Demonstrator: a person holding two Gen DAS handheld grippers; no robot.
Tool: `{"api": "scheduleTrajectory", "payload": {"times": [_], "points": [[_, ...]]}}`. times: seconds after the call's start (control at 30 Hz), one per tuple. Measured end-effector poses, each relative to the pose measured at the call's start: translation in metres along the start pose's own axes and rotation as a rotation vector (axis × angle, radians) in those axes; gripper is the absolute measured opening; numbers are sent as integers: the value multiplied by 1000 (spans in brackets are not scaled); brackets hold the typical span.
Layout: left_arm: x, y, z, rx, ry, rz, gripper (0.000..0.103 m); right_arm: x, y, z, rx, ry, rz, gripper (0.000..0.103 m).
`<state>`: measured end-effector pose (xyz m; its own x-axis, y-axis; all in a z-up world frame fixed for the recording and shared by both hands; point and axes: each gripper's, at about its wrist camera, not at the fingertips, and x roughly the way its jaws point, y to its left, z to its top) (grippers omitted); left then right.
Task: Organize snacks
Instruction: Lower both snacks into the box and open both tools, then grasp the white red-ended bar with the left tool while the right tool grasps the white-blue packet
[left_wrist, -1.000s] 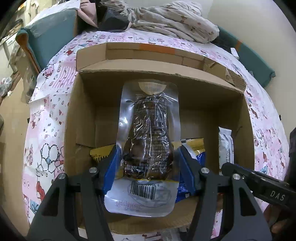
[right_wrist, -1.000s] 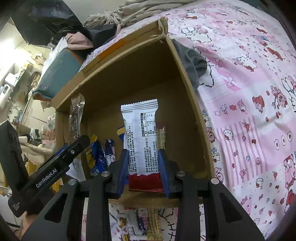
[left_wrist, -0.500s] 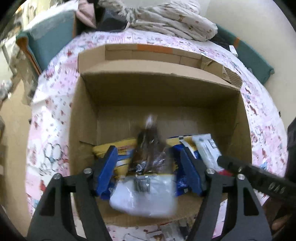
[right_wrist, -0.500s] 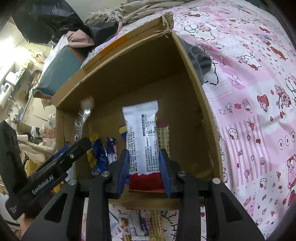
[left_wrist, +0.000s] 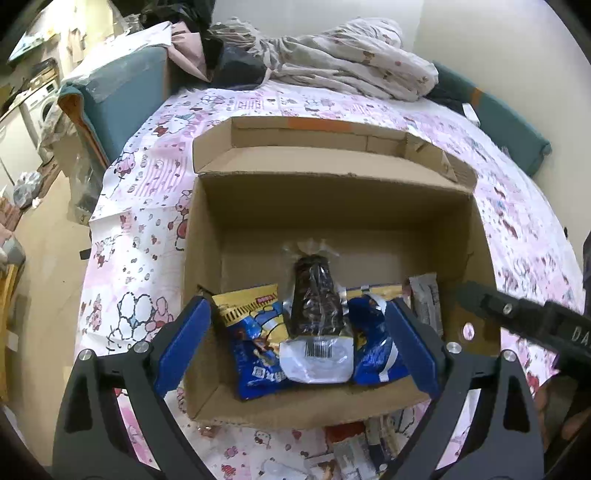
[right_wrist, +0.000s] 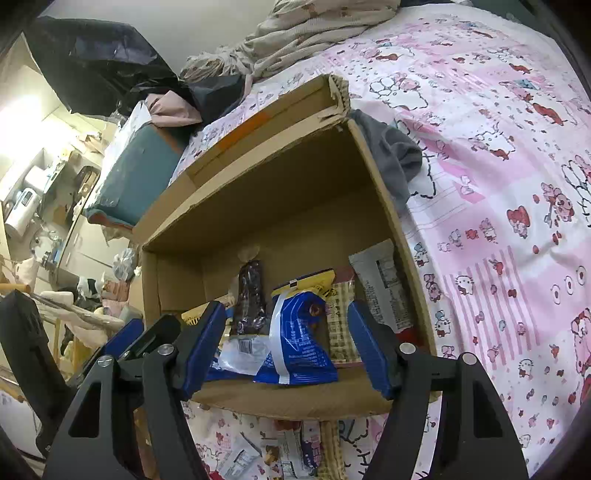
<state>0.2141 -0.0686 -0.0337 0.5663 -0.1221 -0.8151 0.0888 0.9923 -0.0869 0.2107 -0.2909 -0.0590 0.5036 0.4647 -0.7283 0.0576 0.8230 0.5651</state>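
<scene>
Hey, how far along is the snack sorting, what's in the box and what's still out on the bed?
Done: the brown cardboard box already holds the clear packet of dark snacks, blue-and-yellow snack bags and a white-and-red wrapper leaning on its right wall.
In hand: nothing; left gripper and right gripper are both open.
Left: several small loose packets lie on the pink cartoon-print sheet in front of the box.

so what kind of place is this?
Likely a lived-in bedroom: the cardboard box sits on a bed with a pink cartoon-print sheet, with rumpled bedding piled behind and a washing machine off to the side.
</scene>
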Motion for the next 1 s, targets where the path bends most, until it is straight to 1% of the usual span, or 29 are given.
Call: {"api": "scheduleTrajectory", "payload": {"times": [0.07, 0.2, 0.37, 0.5, 0.63, 0.73, 0.87, 0.93, 1.0], "points": [[-3, 0, -1, 8, 6, 7, 94, -3, 1, -3, 3, -1, 2, 71], [-14, 4, -5, -6, 8, -7, 94, -13, 5, -11, 1, 2, 16, 71], [-31, 9, -12, 8, -6, 4, 94, -25, 13, -25, -20, 2, 5, 71], [-46, 23, -19, -22, -24, 6, 94, -29, 19, -37, -53, 26, 25, 71], [-60, 37, -28, -35, -16, 4, 94, -34, 22, -50, -62, 29, 21, 71], [-66, 49, -38, -46, 7, 7, 94, -36, 21, -61, -53, 45, 23, 71], [-70, 61, -52, -67, 57, -7, 94, -41, 17, -73, -36, 55, 18, 71], [-71, 67, -60, -97, 83, -33, 94, -42, 15, -79, -27, 60, 16, 71], [-72, 71, -67, -128, 116, -79, 94, -44, 13, -83, -18, 74, 20, 71]]}}
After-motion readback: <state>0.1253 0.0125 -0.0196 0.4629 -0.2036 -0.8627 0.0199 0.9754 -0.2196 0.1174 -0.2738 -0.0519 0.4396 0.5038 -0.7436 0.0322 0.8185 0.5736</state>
